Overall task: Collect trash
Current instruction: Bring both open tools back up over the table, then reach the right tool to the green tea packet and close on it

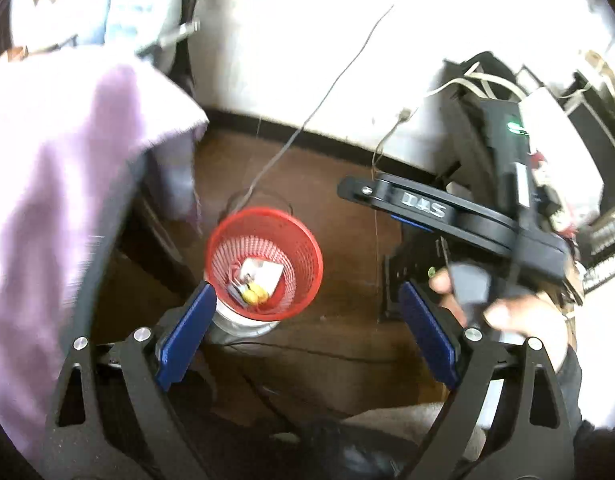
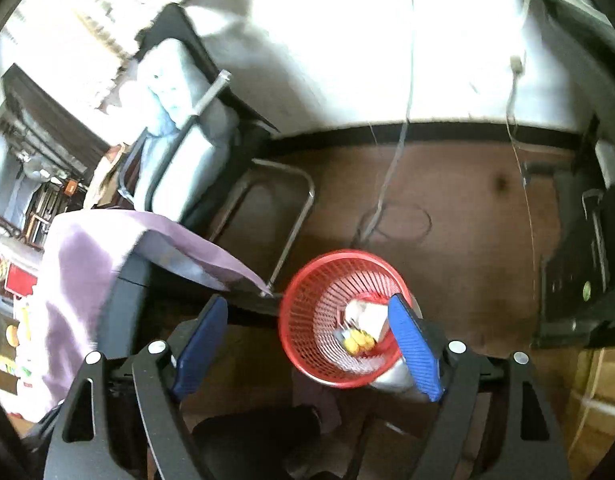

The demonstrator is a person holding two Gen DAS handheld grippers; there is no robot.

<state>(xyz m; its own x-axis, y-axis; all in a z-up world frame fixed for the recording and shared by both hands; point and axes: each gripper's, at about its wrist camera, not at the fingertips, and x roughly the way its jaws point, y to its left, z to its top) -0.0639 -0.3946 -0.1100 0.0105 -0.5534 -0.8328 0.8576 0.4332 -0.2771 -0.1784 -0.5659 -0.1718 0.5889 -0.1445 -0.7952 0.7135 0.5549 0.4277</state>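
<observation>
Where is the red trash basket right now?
The red trash basket stands on the brown floor near the wall, right of the purple cloth, below both open grippers, with trash already inside.

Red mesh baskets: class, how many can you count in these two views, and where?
1. The red mesh basket stands on the brown floor, beside the lavender cloth, with trash inside. More could be hidden behind the furniture.

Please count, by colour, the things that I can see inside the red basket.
Inside the red basket:
White paper piece: 1
Yellow pieces: about 3, blurred together
Total: about 4; smaller scraps cannot be told.
</observation>
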